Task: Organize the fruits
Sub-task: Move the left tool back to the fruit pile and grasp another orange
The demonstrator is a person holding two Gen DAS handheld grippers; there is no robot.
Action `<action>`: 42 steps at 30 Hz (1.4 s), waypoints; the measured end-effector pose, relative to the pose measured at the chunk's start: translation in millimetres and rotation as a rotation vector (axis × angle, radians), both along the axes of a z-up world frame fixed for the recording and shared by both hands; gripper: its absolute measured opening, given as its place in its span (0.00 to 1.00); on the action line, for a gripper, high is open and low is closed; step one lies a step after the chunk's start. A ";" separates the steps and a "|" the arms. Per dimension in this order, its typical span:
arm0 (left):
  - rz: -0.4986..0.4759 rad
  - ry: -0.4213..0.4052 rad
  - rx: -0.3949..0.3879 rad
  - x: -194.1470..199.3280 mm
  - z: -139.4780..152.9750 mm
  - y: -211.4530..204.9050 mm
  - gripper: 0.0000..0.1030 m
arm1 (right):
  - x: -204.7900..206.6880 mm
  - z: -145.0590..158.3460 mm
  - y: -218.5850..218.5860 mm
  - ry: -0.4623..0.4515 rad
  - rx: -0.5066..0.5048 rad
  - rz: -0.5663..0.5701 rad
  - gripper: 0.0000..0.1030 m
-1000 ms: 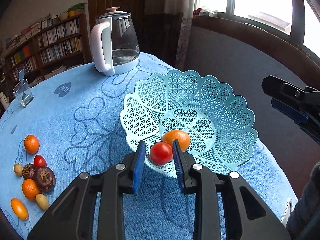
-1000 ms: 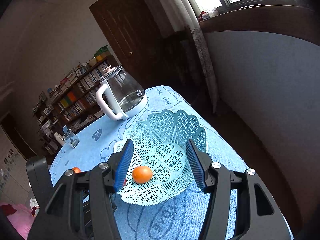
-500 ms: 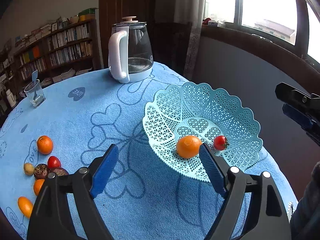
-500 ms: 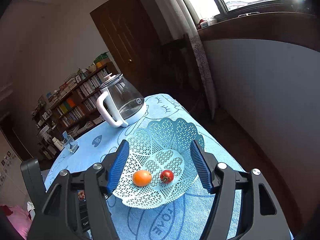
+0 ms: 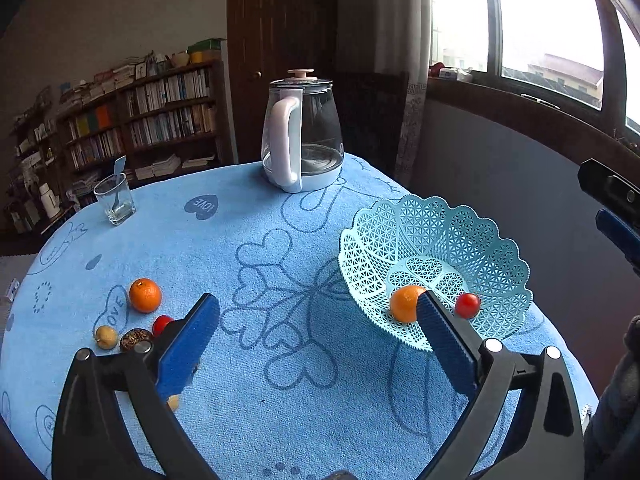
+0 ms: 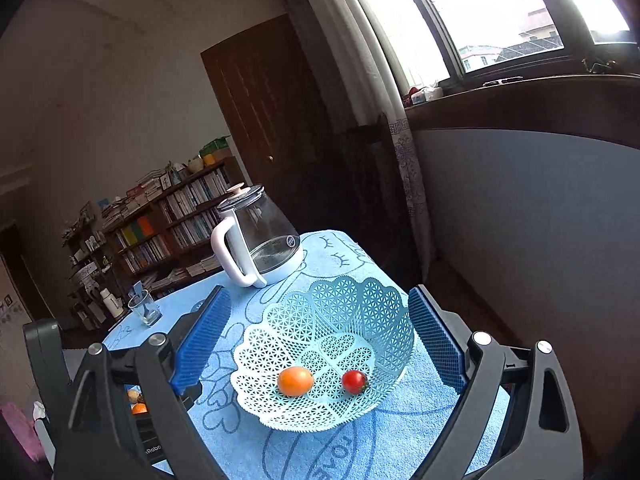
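A pale blue lattice basket stands on the right of the blue tablecloth. It holds an orange and a red cherry tomato. On the left lie a loose orange, a red tomato, a small yellow fruit and a dark passion fruit. My left gripper is open and empty, above the cloth between the basket and the loose fruit. My right gripper is open and empty, above the basket.
A glass kettle with a white handle stands at the table's far side. A drinking glass with a spoon stands far left. Bookshelves, a door and a window wall lie beyond the table.
My left gripper opened and let the red tomato go into the basket, then drew back and turned left. The tomato rolled beside the orange. My right gripper opened a little wider.
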State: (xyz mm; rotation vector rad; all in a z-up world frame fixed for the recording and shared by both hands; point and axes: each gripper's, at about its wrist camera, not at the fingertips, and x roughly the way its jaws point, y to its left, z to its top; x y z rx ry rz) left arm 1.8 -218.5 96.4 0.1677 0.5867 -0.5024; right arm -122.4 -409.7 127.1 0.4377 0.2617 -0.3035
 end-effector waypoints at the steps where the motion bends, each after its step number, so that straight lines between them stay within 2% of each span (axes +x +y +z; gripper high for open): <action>1: 0.008 0.003 -0.007 0.0 1.5 3.9 0.95 | 1.3 0.2 1.4 0.003 -0.001 0.004 0.90; 11: 0.127 -0.037 -0.025 -2.8 12.0 54.9 0.95 | 2.8 2.2 17.8 0.002 -0.022 0.042 0.93; 24: 0.305 -0.023 -0.016 5.2 9.4 133.7 0.95 | 10.8 0.3 46.1 0.035 -0.047 0.113 0.93; 33: 0.411 0.028 0.007 14.0 -11.6 175.8 0.95 | 20.0 -9.2 59.7 0.072 -0.052 0.147 0.93; 42: 0.441 0.100 0.037 21.6 -44.6 195.9 0.95 | 30.4 -19.7 77.8 0.116 -0.070 0.191 0.93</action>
